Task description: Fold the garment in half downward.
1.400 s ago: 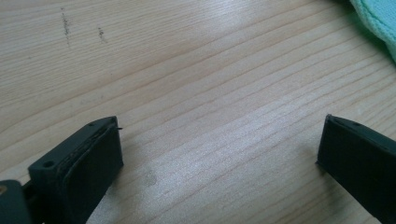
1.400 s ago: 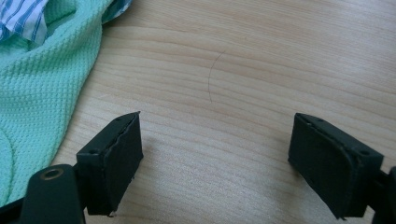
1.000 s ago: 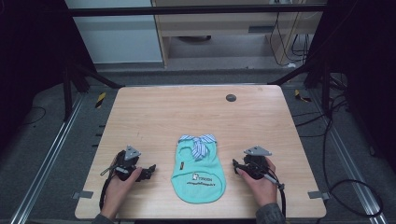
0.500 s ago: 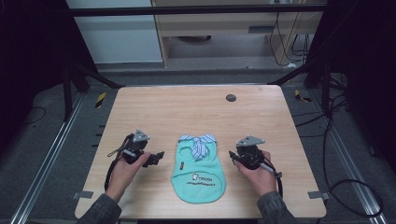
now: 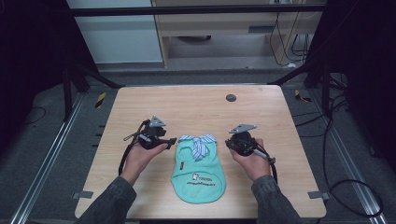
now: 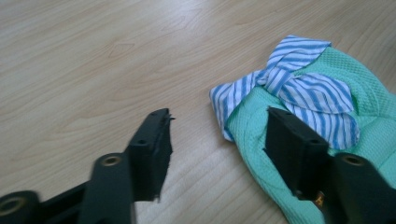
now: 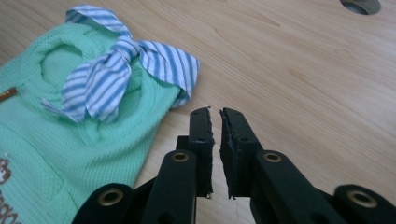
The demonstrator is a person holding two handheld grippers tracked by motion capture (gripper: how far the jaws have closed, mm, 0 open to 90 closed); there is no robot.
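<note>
both grippers nearer garment

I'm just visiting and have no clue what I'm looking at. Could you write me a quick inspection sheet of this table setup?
Surface: wooden table, with a round dark hole near its far edge.
Job's things: a small mint green garment with a striped bow, lying flat.
Clutter: nothing seen.
Grippers: left gripper jaws wide apart at the garment's edge; right gripper jaws nearly together, holding nothing, beside the garment.
Cables: one trails from each gripper.
Surroundings: dark frame bars, grey floor, floor cables.
</note>
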